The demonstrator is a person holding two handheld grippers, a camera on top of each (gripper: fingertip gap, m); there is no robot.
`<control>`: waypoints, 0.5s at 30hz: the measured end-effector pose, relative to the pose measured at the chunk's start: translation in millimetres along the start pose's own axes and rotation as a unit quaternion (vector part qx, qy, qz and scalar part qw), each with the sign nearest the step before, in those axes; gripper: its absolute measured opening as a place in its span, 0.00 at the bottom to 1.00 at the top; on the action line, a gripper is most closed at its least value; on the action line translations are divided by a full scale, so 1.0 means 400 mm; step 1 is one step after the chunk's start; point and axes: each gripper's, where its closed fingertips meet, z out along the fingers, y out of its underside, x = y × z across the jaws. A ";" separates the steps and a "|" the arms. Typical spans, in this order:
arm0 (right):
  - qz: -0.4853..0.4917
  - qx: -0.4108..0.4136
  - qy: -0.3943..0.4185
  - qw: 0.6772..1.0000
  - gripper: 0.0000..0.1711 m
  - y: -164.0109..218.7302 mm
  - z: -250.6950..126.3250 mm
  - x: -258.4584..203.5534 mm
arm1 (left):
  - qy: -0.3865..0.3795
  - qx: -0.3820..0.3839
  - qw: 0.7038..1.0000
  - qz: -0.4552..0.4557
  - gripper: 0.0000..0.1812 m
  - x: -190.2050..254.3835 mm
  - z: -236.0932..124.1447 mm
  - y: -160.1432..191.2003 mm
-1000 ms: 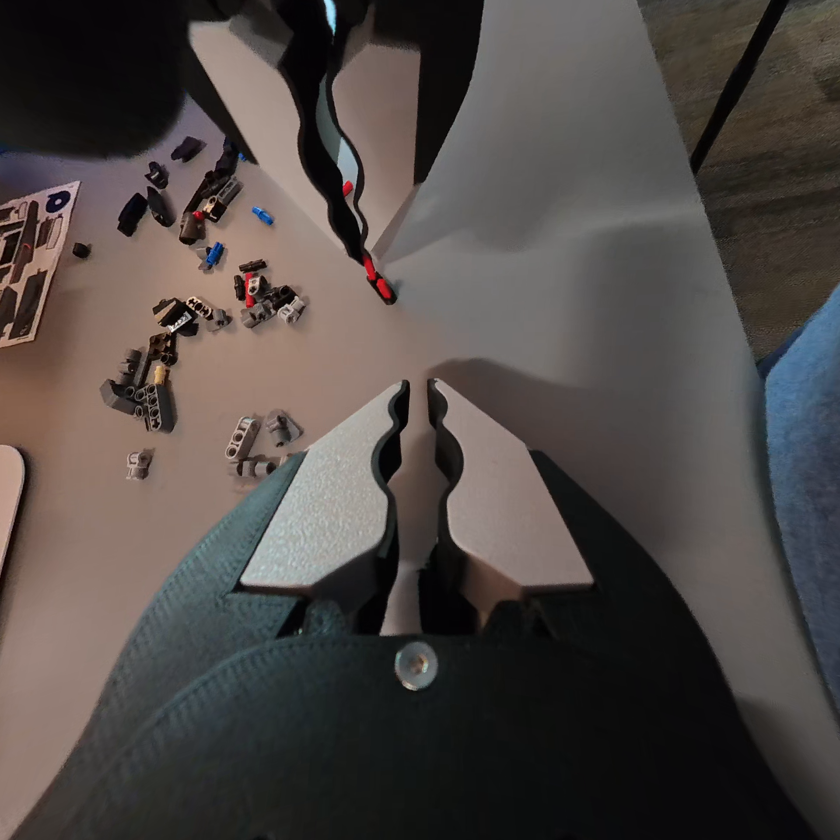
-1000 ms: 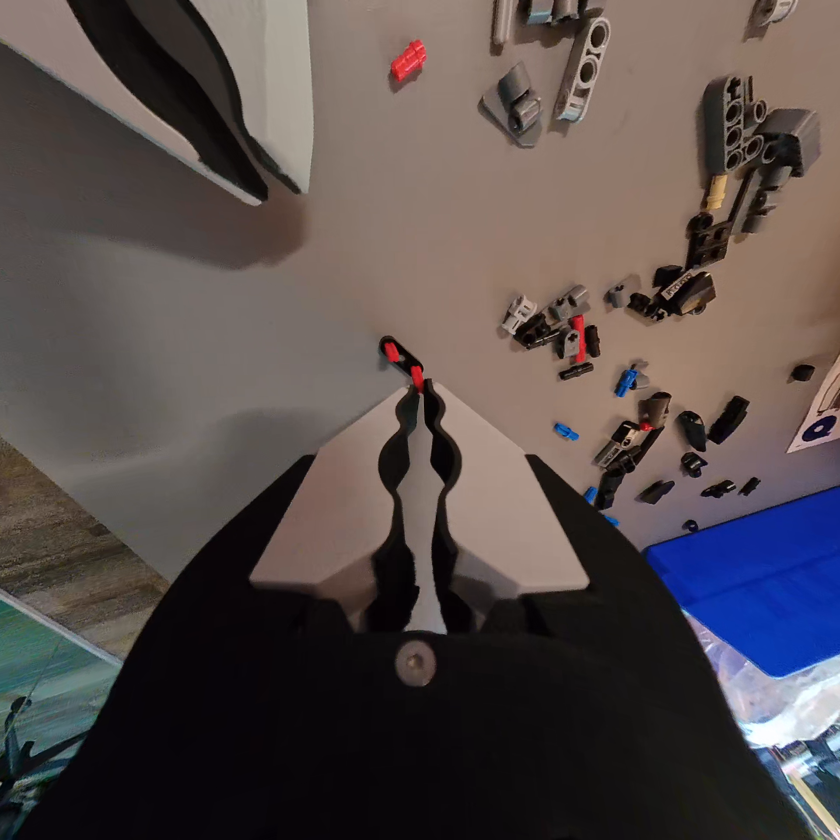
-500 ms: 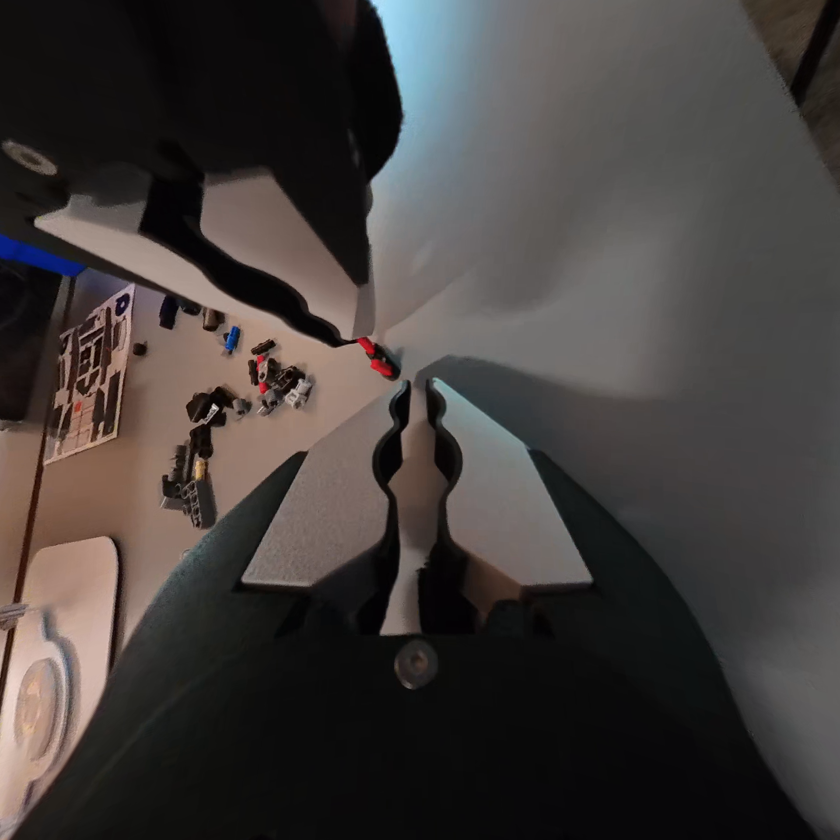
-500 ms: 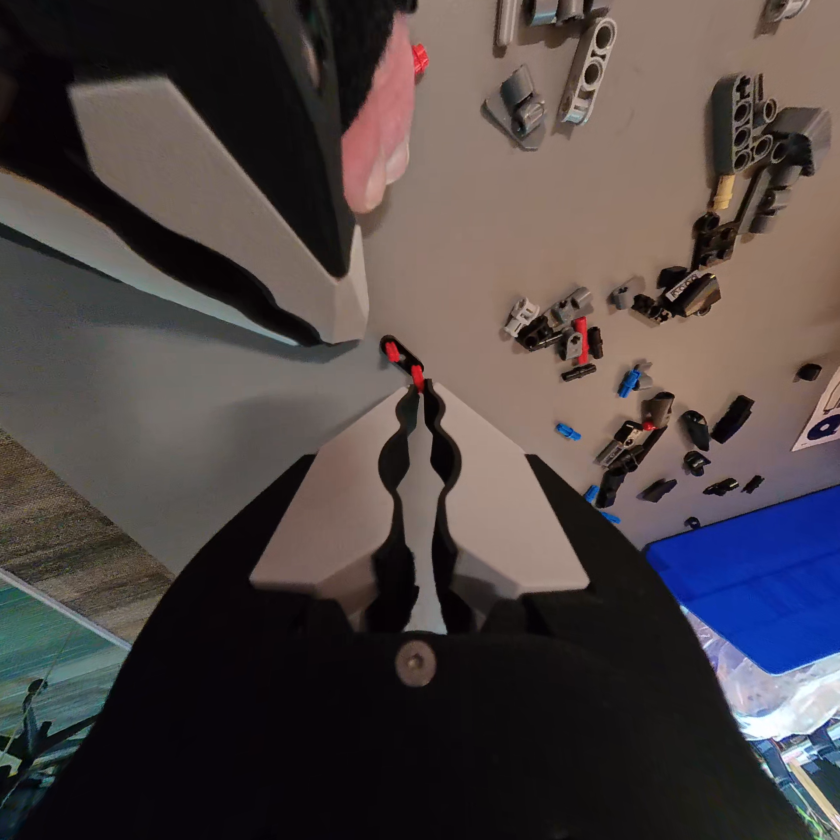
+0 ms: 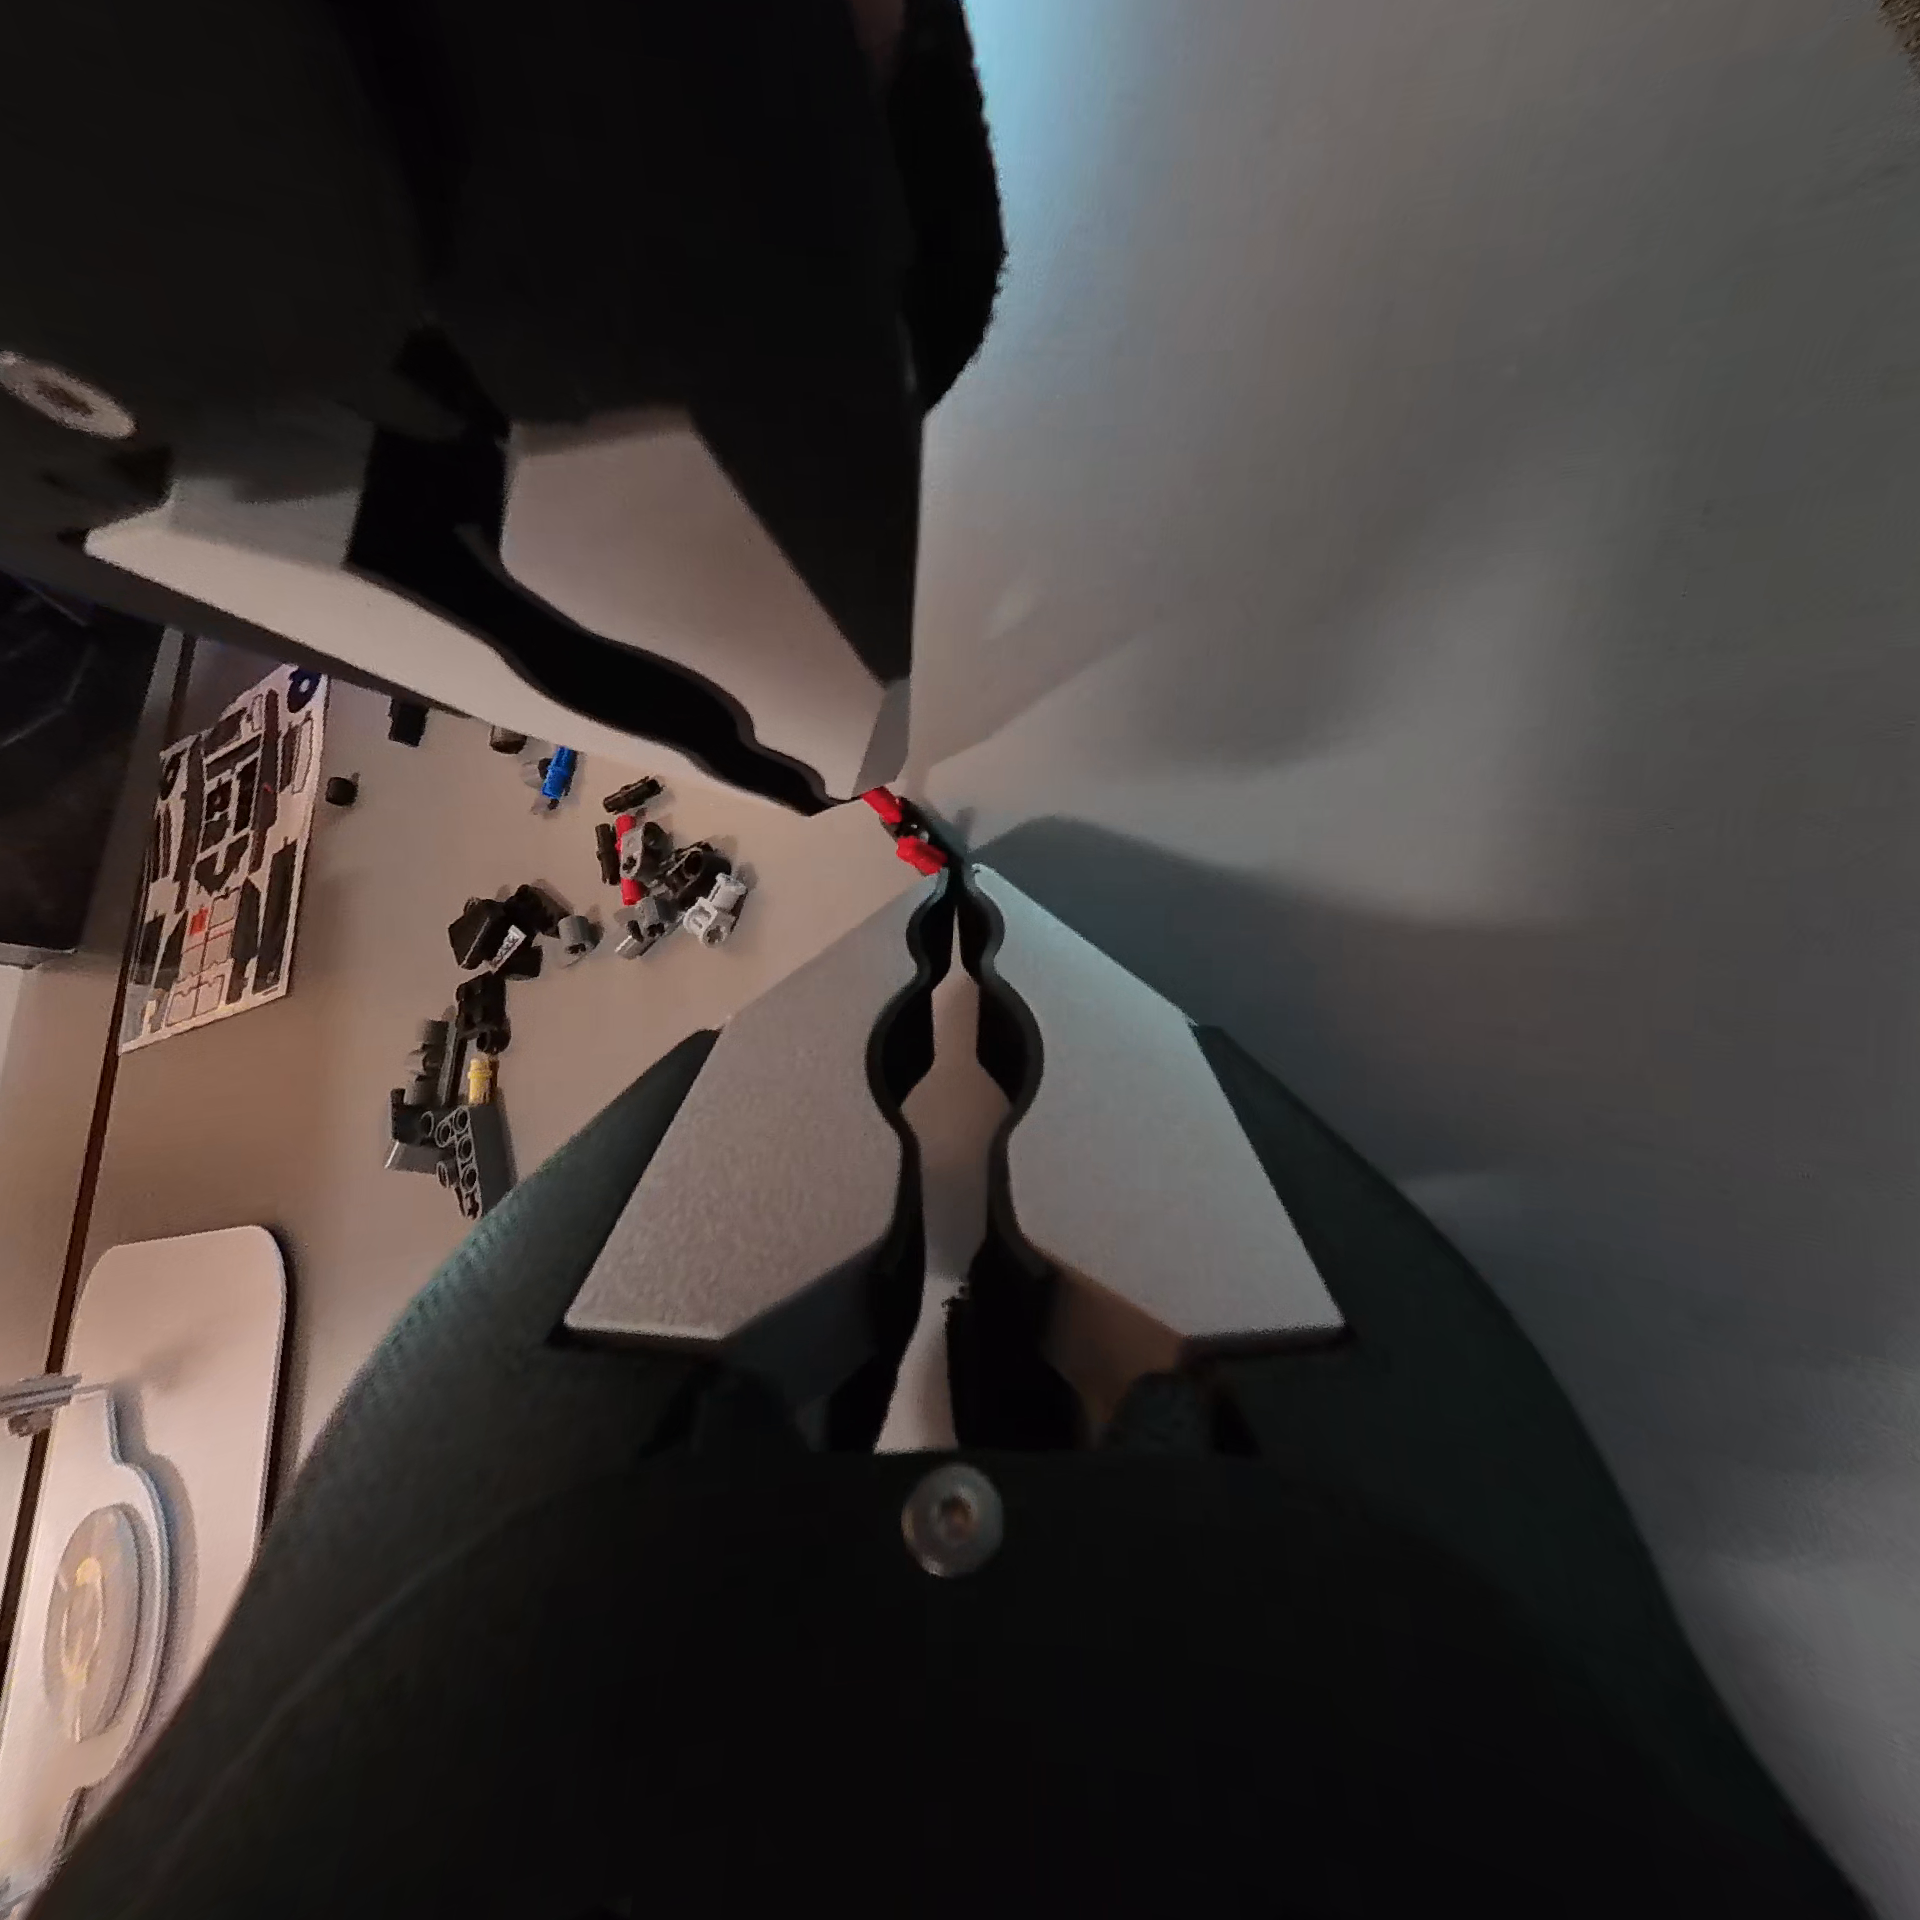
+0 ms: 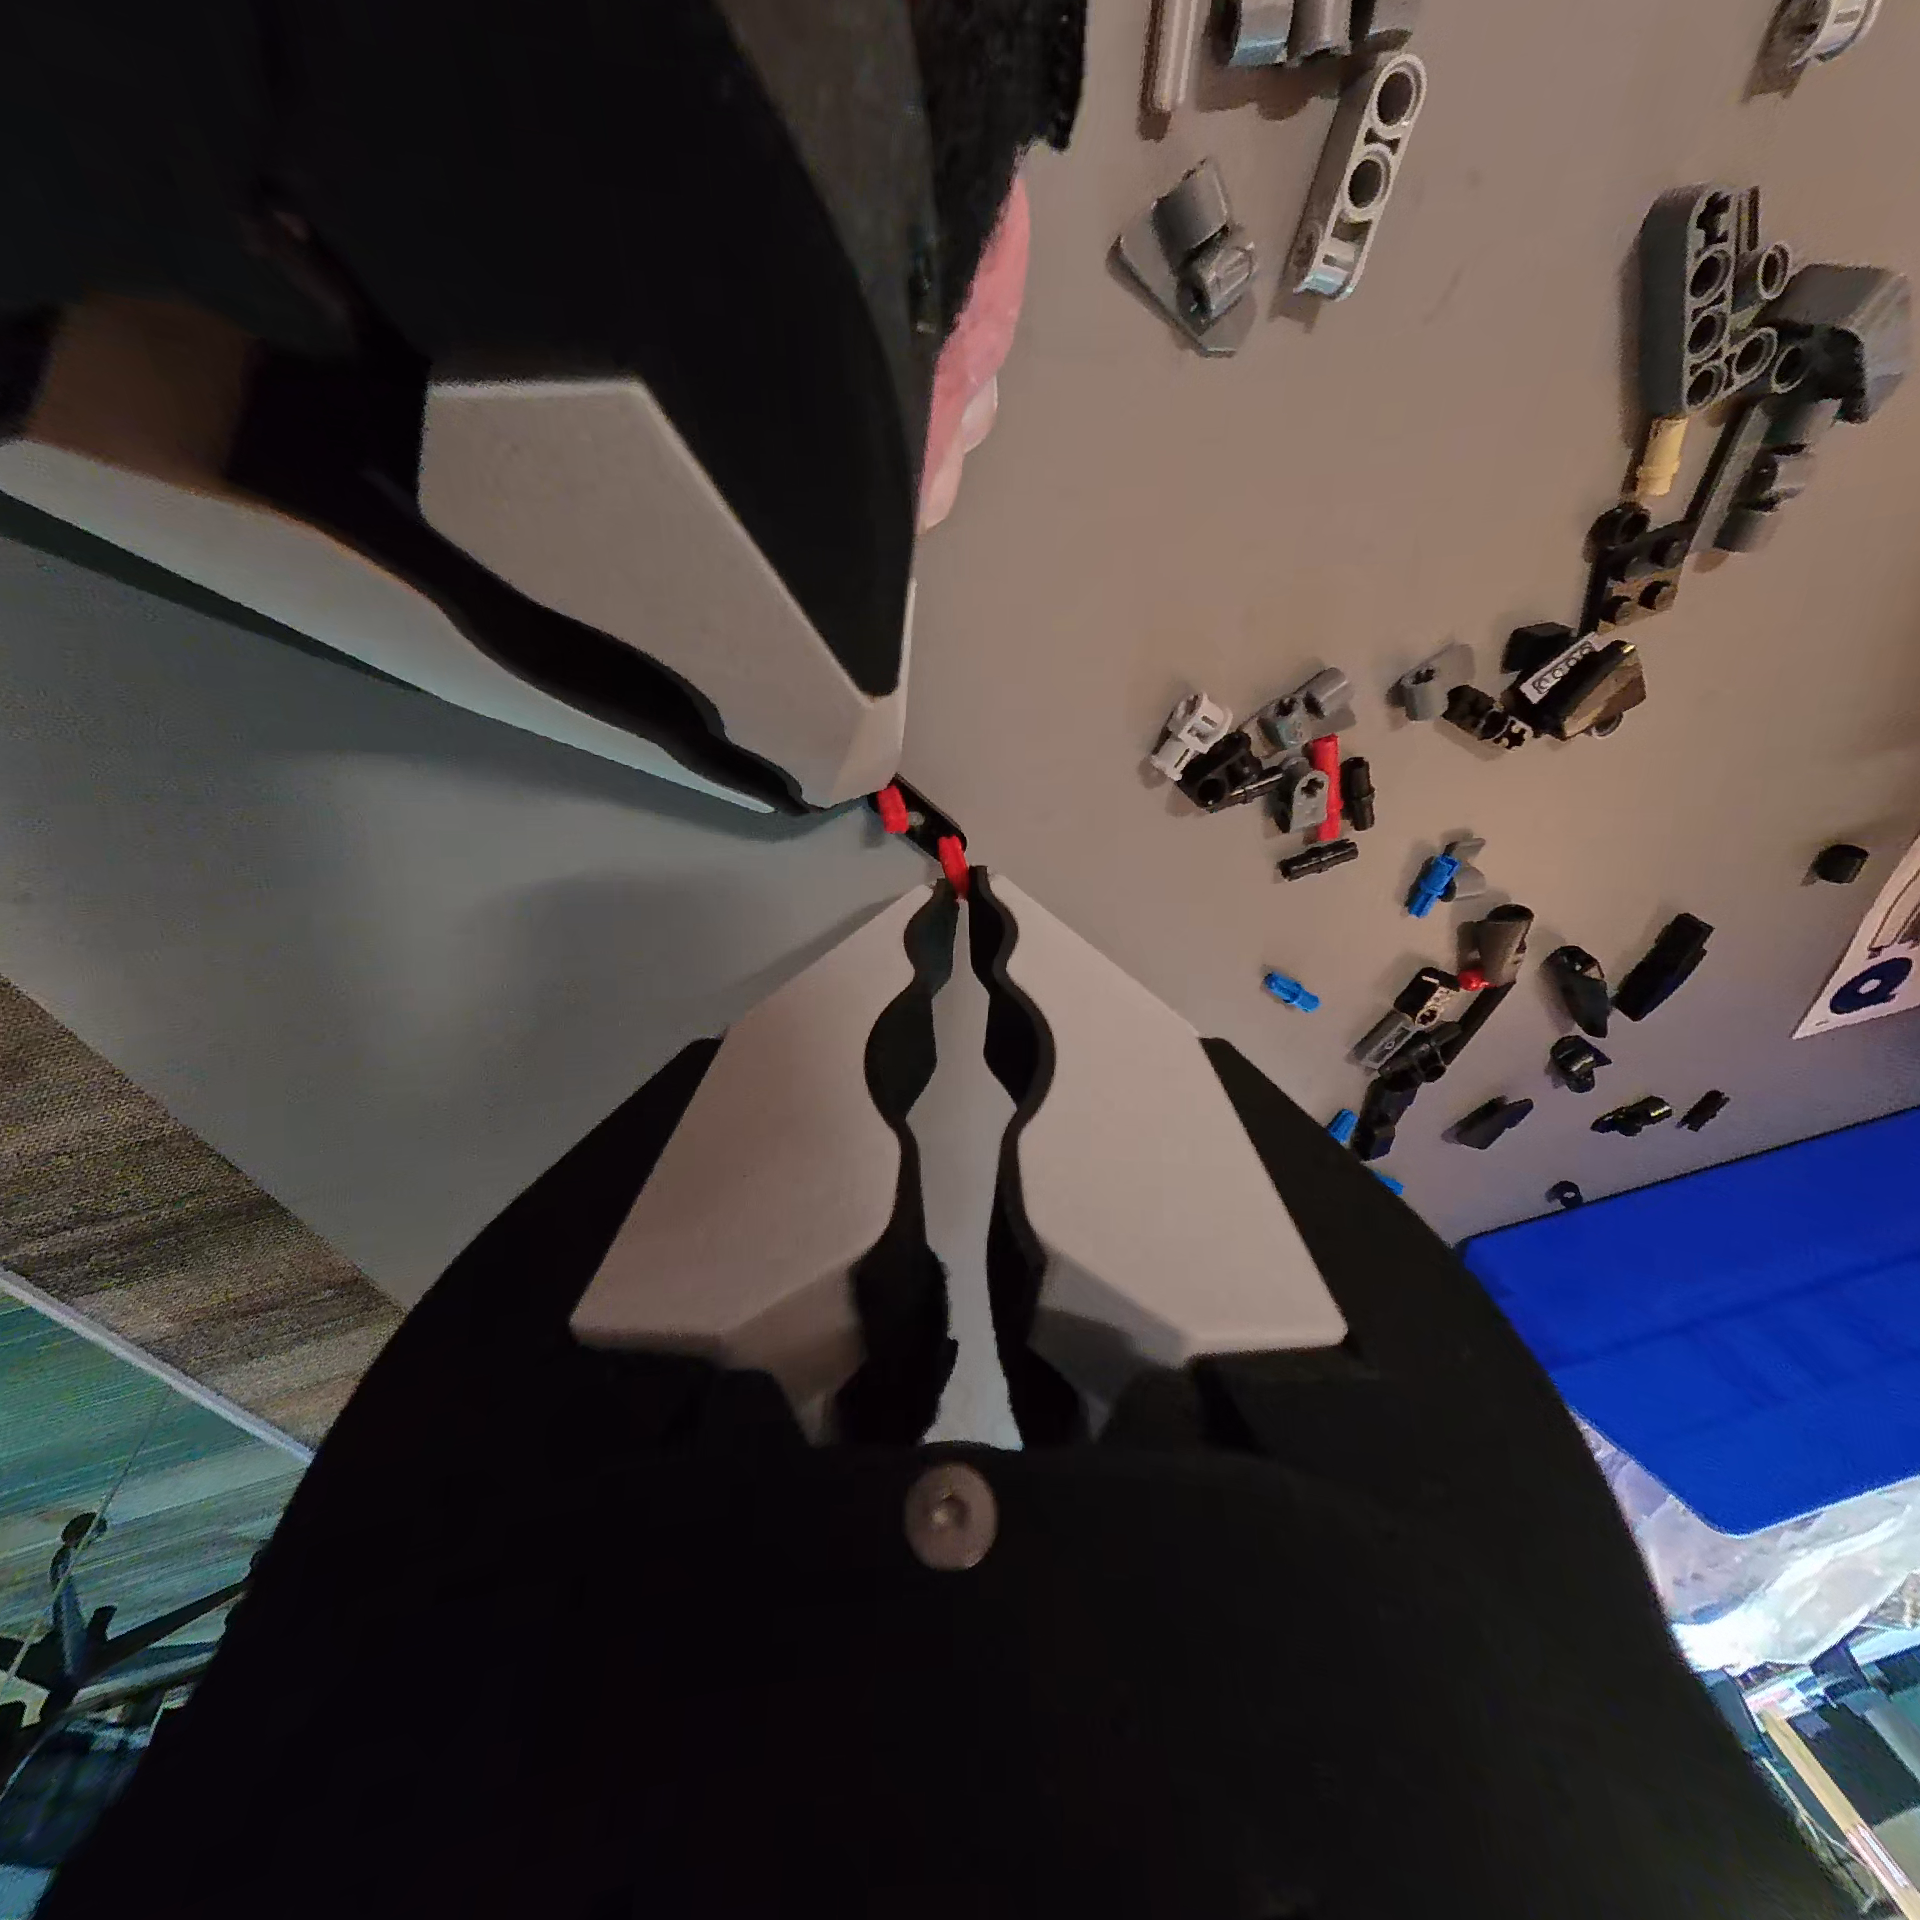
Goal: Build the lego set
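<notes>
A small black beam point(image 6: 923, 826) with two red pins point(image 6: 951, 858) is held between both grippers just above the grey table point(image 6: 1091, 520). My right gripper point(image 6: 961, 891) is shut on the red pin at the beam's near end. My left gripper point(image 5: 956, 881) is nearly closed, and its tips meet the red pin point(image 5: 918, 854) at the beam's other end. In the left wrist view the right gripper point(image 5: 844, 794) comes in from the upper left. In the right wrist view the left gripper point(image 6: 831, 798) comes in the same way. Where the tips pinch is hidden.
Several loose black, grey, red and blue pieces point(image 6: 1288, 774) lie scattered on the table, with a grey beam cluster point(image 6: 1725, 312) farther off. A sticker sheet point(image 5: 223, 862) and a white tray point(image 5: 177, 1351) lie at the left. A blue lid point(image 6: 1714, 1351) and a plastic bag point(image 6: 1787, 1579) lie nearby. The table edge point(image 6: 208, 1101) runs beside the floor. My two grippers' fingertips are within a few centimetres of each other. Left tips and right tips are each some 30 cm from the blue lid point(image 6: 1714, 1351).
My left gripper has moved up to the black beam and narrowed its jaws at the far red pin. The right gripper has kept its hold and barely moved.
</notes>
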 end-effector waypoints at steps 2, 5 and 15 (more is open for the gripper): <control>0.000 -0.001 0.000 1.000 0.00 0.000 0.000 0.001 | 0.000 0.000 1.000 0.002 0.00 0.001 0.001 -0.001; -0.003 -0.002 0.002 1.000 0.00 -0.001 0.000 0.001 | 0.000 0.002 1.000 0.003 0.00 0.001 0.001 -0.001; -0.005 -0.002 0.012 1.000 0.00 -0.002 0.001 0.001 | -0.002 0.003 1.000 0.005 0.00 0.003 0.001 -0.001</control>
